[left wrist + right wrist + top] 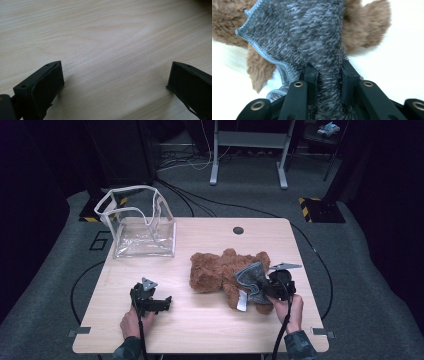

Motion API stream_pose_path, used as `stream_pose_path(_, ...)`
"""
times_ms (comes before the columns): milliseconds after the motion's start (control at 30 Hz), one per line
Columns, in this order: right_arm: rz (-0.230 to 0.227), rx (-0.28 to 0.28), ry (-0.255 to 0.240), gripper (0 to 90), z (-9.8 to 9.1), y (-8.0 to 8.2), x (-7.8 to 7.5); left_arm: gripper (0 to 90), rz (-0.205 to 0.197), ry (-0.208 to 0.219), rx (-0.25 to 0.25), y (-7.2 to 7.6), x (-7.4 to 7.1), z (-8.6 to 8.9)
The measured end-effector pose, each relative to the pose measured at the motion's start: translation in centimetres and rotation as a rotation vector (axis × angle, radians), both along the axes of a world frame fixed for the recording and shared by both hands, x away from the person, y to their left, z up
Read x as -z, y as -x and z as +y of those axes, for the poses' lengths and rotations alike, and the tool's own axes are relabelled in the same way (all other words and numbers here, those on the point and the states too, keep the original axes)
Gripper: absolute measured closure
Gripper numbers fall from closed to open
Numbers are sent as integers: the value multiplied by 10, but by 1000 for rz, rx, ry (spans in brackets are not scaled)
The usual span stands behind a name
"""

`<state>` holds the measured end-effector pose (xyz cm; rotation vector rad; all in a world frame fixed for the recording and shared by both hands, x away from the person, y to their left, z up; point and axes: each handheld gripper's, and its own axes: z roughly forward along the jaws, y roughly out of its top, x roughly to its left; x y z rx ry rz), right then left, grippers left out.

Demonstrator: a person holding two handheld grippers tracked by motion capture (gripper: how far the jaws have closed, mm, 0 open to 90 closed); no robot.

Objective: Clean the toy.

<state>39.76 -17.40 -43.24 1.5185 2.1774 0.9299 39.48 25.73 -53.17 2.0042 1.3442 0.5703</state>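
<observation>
Right tongs [329, 75], held low, pinch grey cloth [312, 37] over teddy bear [215, 270]; left tongs [115, 82] gape wide.

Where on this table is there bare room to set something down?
Bare wood lies between the clear bag and the left tongs, along the far edge right of the bag, and on the near edge between both hands. It is crowded around the teddy bear and grey cloth.

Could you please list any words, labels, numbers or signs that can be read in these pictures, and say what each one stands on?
"6": a large dark numeral on the grey floor mat, left of the table, partly hidden by its edge.
White tag on the teddy bear, beside the grey cloth: too small to read.
</observation>
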Motion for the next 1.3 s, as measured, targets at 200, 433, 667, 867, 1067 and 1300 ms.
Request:
stream_pose_path(200, -88, 65, -47, 718, -29, -8, -24, 0, 0, 0, 0, 0, 0, 0)
stream_pose_path(433, -119, 119, -18, 720, -34, -45, -43, 0, 0, 0, 1, 0, 0, 0)
stream_pose_path(667, -45, 134, 25, 722, -19, -80, -24, 1, 0, 0, 0, 0, 0, 0)
stream_pose_path(867, -8, 74, 7, 727, -11, -98, -5, 0, 1, -2, 2, 0, 0, 0)
stream_pose_path(1067, 39, 95, 16, 733, -11, -103, 5, 0, 1, -2, 2, 0, 0, 0)
stream_pose_path(1300, 93, 188, 72, 737, -23, -106, 26, 0, 1, -2, 2, 0, 0, 0)
